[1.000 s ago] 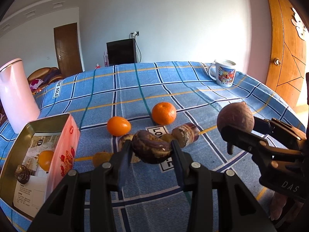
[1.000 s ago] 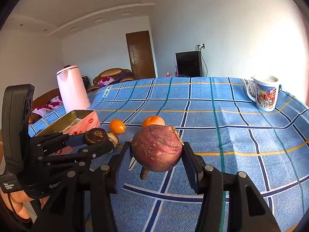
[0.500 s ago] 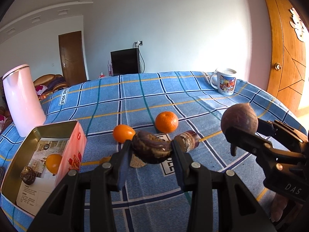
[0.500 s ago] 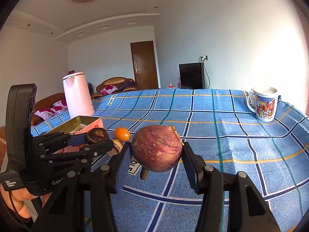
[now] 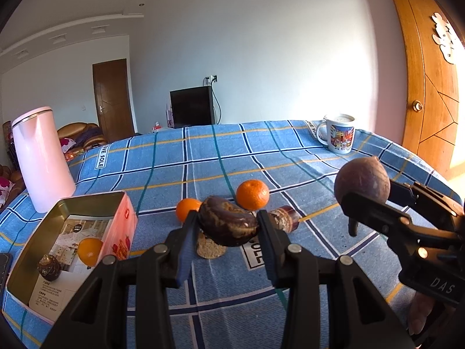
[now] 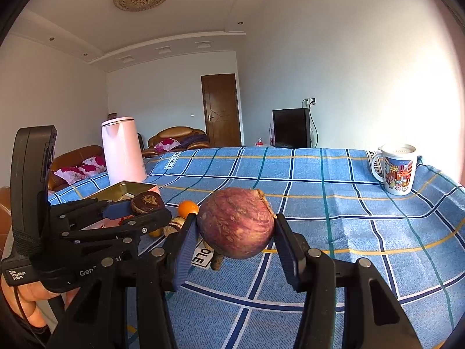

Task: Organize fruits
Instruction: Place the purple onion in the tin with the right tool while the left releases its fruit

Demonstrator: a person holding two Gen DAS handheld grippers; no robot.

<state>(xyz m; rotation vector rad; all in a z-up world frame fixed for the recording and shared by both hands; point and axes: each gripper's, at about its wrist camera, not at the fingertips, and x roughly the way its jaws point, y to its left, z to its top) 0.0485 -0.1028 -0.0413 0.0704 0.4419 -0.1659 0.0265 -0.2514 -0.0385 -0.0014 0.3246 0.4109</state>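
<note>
White-walled room, table [image 5: 290, 157] under blue checked cloth. Since a second ago both views tilted higher: more ceiling, table lower in frame. Left tongs [image 5: 226, 226], centre of frame, clenched on wrinkled dark brown fruit [image 5: 226, 224]. Right tongs [image 6: 235, 232] clamped on round, rough reddish-purple fruit [image 6: 237, 222]. Smooth orange [image 5: 252, 194] and smaller orange [image 5: 186, 208] on the cloth mid-frame. Metal tin [image 5: 87, 200] lower left, holding two fruits. Pink kettle [image 5: 40, 157] at left, mug [image 5: 338, 133] upper right.

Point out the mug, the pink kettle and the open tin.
mug [image 6: 397, 171]: right wrist view, on its printed side.
pink kettle [image 5: 40, 160]: left wrist view, mid-body.
open tin [image 5: 122, 229]: left wrist view, on its pink outer wall.
</note>
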